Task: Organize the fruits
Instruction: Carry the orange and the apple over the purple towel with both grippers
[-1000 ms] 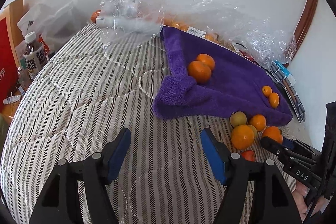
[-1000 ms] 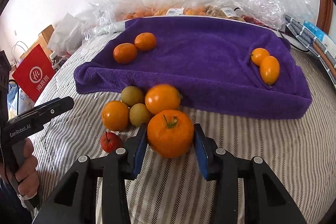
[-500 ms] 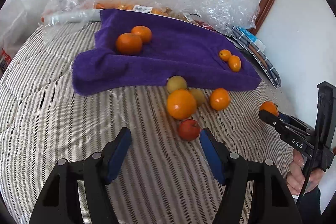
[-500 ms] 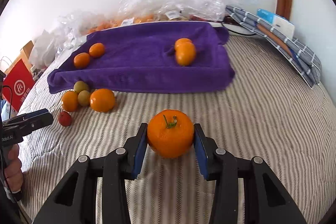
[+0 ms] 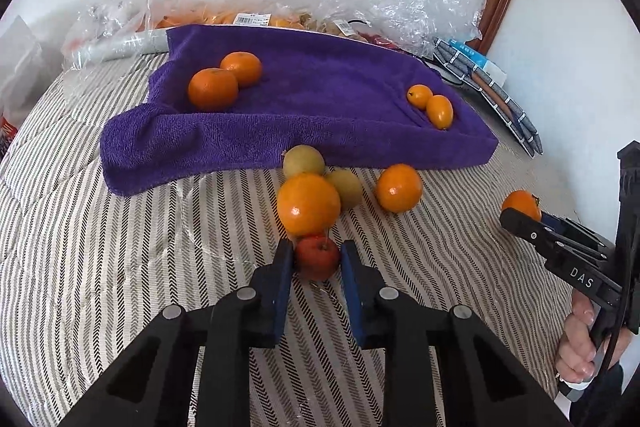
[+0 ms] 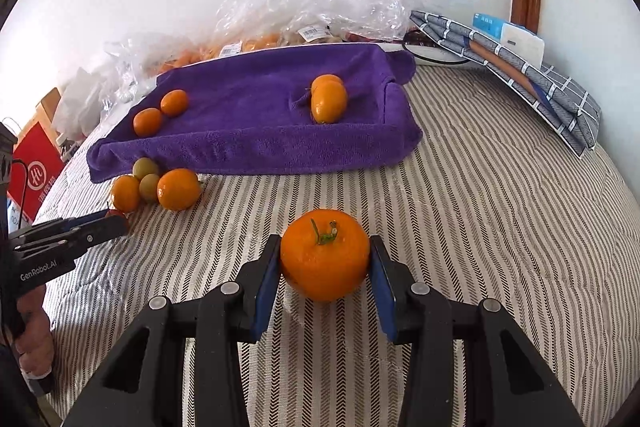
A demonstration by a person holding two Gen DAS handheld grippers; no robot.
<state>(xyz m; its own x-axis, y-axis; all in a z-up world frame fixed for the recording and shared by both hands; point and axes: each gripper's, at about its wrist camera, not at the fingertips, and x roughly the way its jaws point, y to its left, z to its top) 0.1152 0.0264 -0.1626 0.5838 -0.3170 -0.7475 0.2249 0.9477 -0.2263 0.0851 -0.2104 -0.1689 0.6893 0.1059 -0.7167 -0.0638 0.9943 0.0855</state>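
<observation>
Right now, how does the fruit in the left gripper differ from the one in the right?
The left gripper has just closed on a small red fruit; the right gripper holds a large orange with a green stem. The red fruit sits against the loose pile; the orange is apart from it. Both fruits are pinched between blue pads over the striped bedding.

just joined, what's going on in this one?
A person is sorting fruit on a striped bed. The left hand-held gripper has just closed on a small red fruit beside the loose pile. The right hand-held gripper holds an orange. Two pairs of oranges already sit on the purple towel.
</observation>
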